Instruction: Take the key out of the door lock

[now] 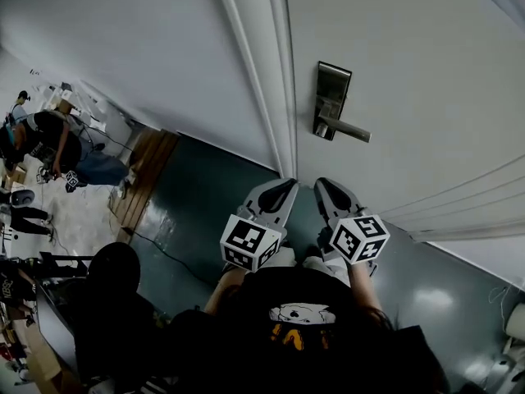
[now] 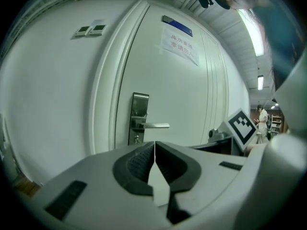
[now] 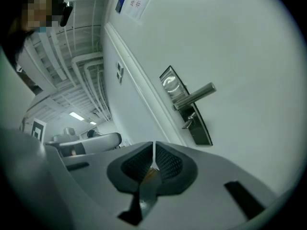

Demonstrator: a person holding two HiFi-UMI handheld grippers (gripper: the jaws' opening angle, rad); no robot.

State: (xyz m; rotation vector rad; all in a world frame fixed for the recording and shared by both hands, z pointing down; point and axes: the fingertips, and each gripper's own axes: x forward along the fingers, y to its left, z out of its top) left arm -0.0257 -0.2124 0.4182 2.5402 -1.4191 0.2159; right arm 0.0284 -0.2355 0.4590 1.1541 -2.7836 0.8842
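A white door carries a metal lock plate with a lever handle. In the keyhole just under the handle sits a small key, which the right gripper view also catches as the key sticking out of the plate. Both grippers hang low in front of the door, well short of the lock. My left gripper is shut with nothing between its pads, as the left gripper shows up close. Beside it, my right gripper is also shut and empty, seen close as the right gripper.
The door frame runs left of the lock, with plain wall beyond and two switches on it. A paper notice hangs high on the door. Dark green floor lies below. People stand far off at the left.
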